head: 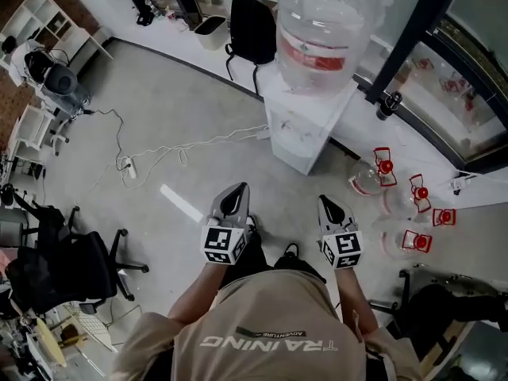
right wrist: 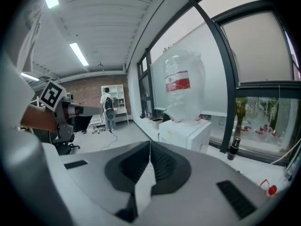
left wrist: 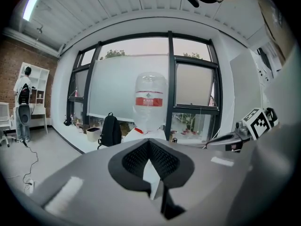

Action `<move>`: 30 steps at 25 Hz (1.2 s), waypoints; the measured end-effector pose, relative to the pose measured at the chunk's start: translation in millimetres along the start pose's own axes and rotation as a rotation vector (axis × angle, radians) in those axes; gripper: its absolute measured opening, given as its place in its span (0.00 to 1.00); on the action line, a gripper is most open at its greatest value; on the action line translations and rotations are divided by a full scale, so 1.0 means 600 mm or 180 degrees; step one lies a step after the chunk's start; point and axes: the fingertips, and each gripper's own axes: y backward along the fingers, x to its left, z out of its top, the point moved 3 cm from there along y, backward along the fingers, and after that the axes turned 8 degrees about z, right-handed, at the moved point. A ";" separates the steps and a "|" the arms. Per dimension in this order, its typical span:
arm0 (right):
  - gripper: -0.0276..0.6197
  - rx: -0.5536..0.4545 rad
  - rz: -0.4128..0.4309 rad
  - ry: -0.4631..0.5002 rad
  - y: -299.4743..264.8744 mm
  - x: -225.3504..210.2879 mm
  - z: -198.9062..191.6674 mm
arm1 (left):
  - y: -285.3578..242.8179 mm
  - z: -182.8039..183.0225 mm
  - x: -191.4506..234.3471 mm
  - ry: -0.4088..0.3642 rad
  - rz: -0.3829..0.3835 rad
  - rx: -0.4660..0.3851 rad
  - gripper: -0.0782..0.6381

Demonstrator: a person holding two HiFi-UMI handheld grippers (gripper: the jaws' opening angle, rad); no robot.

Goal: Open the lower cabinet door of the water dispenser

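Note:
The white water dispenser (head: 304, 129) stands by the window wall with a big clear bottle (head: 325, 30) on top. Its front faces me; the lower door is foreshortened and I cannot make out its handle. My left gripper (head: 232, 204) and right gripper (head: 332, 210) are side by side over the floor, well short of the dispenser and pointing at it. Both are shut with nothing between the fingers. Beyond the closed left gripper (left wrist: 149, 143), the left gripper view shows the bottle (left wrist: 150, 102). Past the closed right gripper (right wrist: 150, 145), the dispenser (right wrist: 188, 132) stands to the right.
A black backpack (head: 252, 26) and a white bin (head: 210, 32) stand left of the dispenser. Several empty jugs with red handles (head: 397, 205) lie on the floor to its right. A power strip with a cable (head: 127, 165) and an office chair (head: 75, 262) are at left.

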 end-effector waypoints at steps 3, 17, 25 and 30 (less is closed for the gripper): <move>0.06 0.0032 -0.0183 -0.0042 -0.036 -0.007 0.006 | -0.048 0.003 0.036 0.0015 -0.0160 0.0003 0.12; 0.06 -0.0089 -0.1136 -0.0217 -0.182 -0.002 0.098 | -0.263 0.055 0.151 -0.0150 -0.1263 0.0040 0.12; 0.06 -0.0255 -0.1385 -0.0388 -0.173 -0.044 0.114 | -0.306 0.067 0.114 -0.0239 -0.1566 0.0091 0.12; 0.06 -0.0246 -0.1352 -0.0508 -0.156 -0.074 0.084 | -0.306 0.076 0.061 -0.0320 -0.1652 0.0123 0.12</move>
